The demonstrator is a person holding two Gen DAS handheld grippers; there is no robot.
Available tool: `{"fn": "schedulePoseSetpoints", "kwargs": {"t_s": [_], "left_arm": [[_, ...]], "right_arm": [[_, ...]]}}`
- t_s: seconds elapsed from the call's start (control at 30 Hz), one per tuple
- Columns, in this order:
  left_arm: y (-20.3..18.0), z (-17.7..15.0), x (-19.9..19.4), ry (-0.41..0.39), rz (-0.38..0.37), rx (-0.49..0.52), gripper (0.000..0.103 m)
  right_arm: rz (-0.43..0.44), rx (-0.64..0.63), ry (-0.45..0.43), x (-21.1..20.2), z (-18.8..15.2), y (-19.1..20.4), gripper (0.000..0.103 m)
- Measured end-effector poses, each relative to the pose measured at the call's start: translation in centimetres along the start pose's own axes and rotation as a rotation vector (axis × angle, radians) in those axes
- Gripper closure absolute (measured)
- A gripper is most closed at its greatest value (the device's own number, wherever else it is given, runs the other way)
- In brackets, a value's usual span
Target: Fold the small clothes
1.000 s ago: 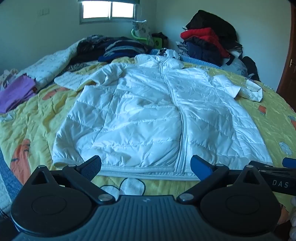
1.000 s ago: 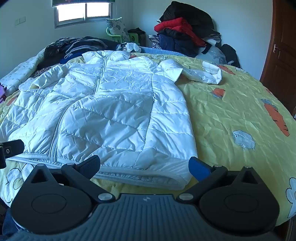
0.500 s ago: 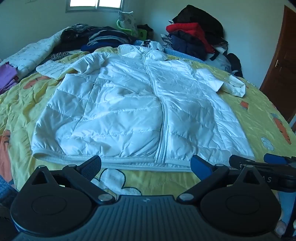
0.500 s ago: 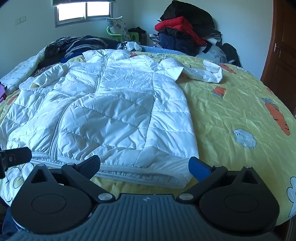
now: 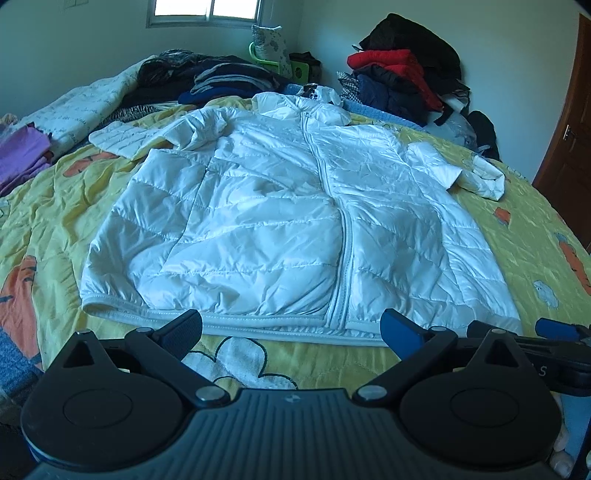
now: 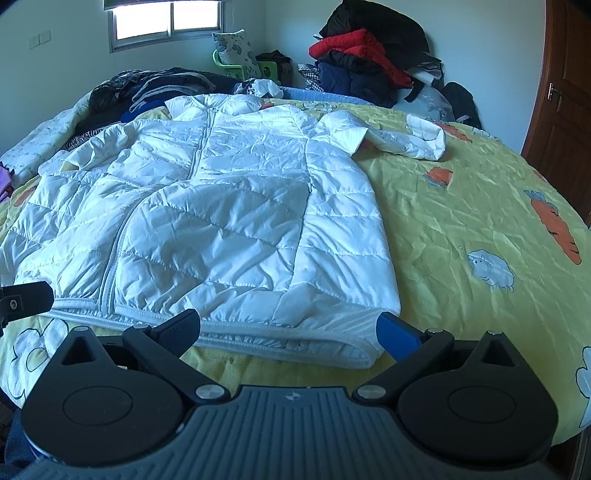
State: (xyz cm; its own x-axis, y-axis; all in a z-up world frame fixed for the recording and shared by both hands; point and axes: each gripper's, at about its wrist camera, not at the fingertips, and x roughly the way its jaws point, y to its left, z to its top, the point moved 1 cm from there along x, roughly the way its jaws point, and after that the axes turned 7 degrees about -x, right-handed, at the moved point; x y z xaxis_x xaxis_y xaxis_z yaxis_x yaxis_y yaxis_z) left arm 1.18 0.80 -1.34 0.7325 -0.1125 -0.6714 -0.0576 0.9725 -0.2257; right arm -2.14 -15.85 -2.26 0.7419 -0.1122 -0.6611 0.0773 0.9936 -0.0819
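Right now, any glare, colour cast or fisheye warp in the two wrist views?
Left wrist: blown-out window, bluish cast on the white quilted puffer jacket, dark vignette corners, open left gripper sharp. Right wrist: bright window, yellow cartoon-print bedspread bowed by the lens, brown wooden door curved, open right gripper sharp.

Daylight from a blown-out window point(image 5: 205, 8) at the far wall, cool bluish cast, soft sheen and gentle crease shadows on the white jacket point(image 5: 295, 221), dim near edge of the bed point(image 6: 480, 221), strong fisheye bending, dark vignetted corners, sharp focus throughout
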Motion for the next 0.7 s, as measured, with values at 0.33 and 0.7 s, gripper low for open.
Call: {"fn": "schedulePoseSetpoints", "kwargs": {"t_s": [0.33,0.7], "left_arm": [[0.23,-0.14,0.39,0.025,0.006,-0.011,0.0],[0.35,-0.22,0.65,0.041,0.01,-0.018,0.0]], "right_arm": [[0.008,-0.003,0.014,0.3,-0.01,0.24,0.0],[0.01,-0.002,0.018,0.45,-0.07,0.37,0.0]]}}
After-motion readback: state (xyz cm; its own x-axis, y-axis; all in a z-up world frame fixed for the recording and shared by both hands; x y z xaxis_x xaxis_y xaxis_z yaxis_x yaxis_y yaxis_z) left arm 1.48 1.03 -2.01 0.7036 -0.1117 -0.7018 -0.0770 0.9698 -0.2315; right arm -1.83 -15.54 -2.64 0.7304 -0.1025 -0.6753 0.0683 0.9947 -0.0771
